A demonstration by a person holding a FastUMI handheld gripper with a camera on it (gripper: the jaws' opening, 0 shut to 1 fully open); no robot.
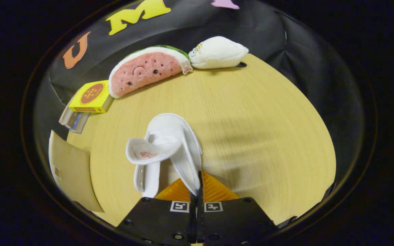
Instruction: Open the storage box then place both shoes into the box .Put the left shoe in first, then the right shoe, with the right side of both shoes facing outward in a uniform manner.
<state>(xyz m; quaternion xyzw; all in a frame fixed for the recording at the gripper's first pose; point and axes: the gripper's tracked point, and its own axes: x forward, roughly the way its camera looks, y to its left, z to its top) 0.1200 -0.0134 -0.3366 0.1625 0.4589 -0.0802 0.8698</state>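
My gripper [198,189] is shut on a white slipper [180,143]. Its orange fingers [217,191] pinch the slipper's near edge. The slipper hangs just ahead of the fingers above the wooden table [251,130]. Part of it curls over to the left, showing a small red mark on its inner face [145,153]. A white strip [147,179] droops below that curl. I cannot tell whether this is one slipper or two. A tan flat panel [70,171], perhaps a wall or lid of the box, stands at the table's left edge.
A watermelon-slice plush [145,70] and a white plush [217,53] lie at the table's far edge. A yellow carton [91,97] rests on a clear plastic case [74,119] at the far left. Bare table spreads to the right of the fingers.
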